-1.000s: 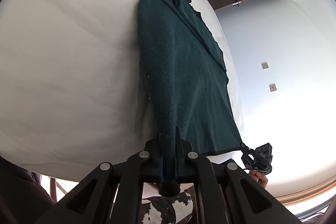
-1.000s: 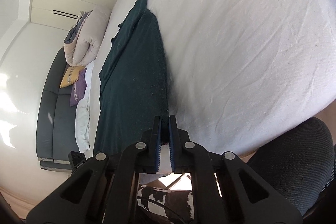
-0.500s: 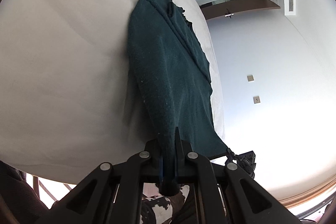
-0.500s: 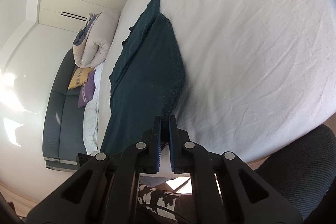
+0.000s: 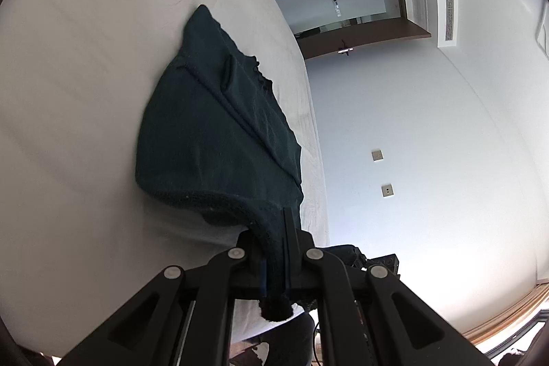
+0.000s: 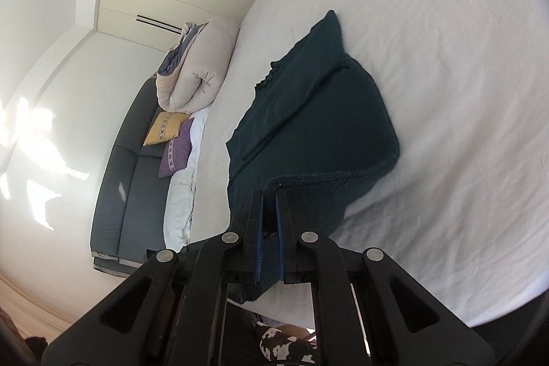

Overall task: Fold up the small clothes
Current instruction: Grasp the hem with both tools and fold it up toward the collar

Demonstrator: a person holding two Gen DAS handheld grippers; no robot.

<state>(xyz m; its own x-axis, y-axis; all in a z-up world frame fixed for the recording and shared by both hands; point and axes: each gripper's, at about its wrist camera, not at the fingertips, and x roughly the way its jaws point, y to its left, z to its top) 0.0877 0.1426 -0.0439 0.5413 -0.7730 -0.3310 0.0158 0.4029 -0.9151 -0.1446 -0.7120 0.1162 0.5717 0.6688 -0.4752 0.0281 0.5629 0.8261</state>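
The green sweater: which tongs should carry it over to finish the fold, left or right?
Neither alone, probably. The left tongs and right tongs each pinch a near corner of the green sweater, lifted off the white bed, so both should carry it across together.

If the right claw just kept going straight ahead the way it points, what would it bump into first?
Most likely the dark green garment that the right claw already grips: its lifted hem rises directly ahead, with the white bed underneath. Depth is hard to judge.
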